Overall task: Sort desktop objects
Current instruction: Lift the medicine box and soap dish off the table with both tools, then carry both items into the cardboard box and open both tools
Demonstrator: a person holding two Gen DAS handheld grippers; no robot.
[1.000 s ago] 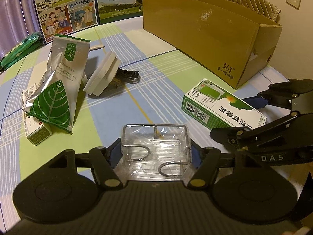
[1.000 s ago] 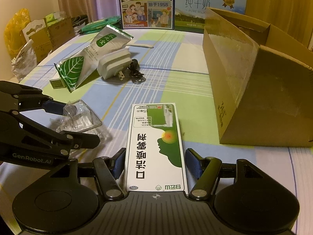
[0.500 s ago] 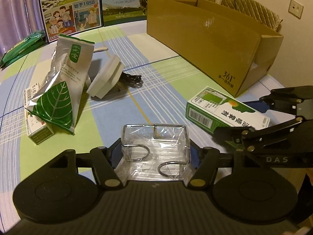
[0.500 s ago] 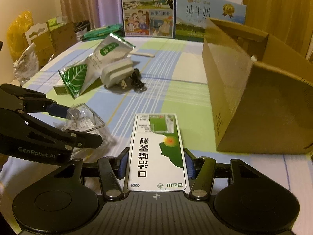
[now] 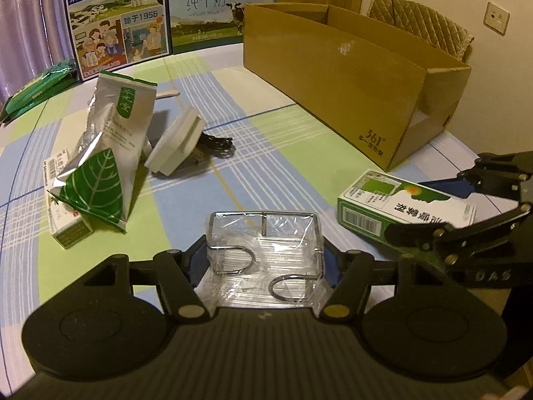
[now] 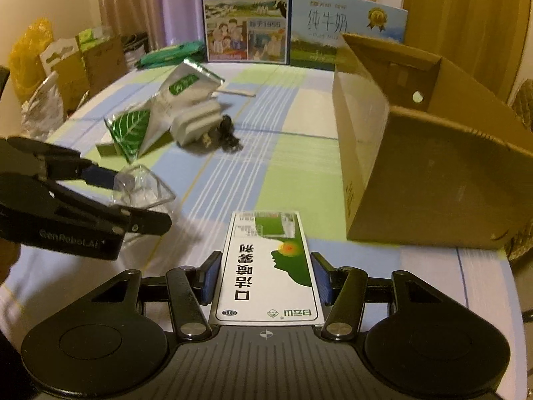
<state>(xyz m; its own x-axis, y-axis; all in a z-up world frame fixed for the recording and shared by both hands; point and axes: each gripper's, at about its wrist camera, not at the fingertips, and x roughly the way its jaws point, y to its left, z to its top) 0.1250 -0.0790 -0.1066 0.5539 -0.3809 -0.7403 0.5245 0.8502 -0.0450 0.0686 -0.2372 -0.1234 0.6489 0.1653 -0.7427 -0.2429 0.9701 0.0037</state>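
Observation:
My left gripper (image 5: 265, 260) is shut on a clear plastic pack of metal hooks (image 5: 265, 250), held above the table. My right gripper (image 6: 265, 280) is shut on a green and white medicine box (image 6: 269, 266), also lifted off the cloth. In the left wrist view that medicine box (image 5: 399, 208) and the right gripper (image 5: 466, 213) hang at the right. In the right wrist view the left gripper (image 6: 126, 200) with the hook pack (image 6: 143, 186) is at the left. An open cardboard box (image 5: 353, 76) stands at the right rear; its near wall (image 6: 416, 173) fills the right.
On the checked tablecloth (image 5: 273, 140) lie a silver leaf-print pouch (image 5: 106, 153), a small green carton (image 5: 70, 230) under it, and a white charger with a black cable (image 5: 180, 146). Milk cartons (image 5: 116, 16) stand at the back. Bags (image 6: 40, 76) sit beyond the left edge.
Both grippers have risen with their loads, so the table looks lower. The right gripper has closed on the medicine box and carried it up, toward the cardboard box.

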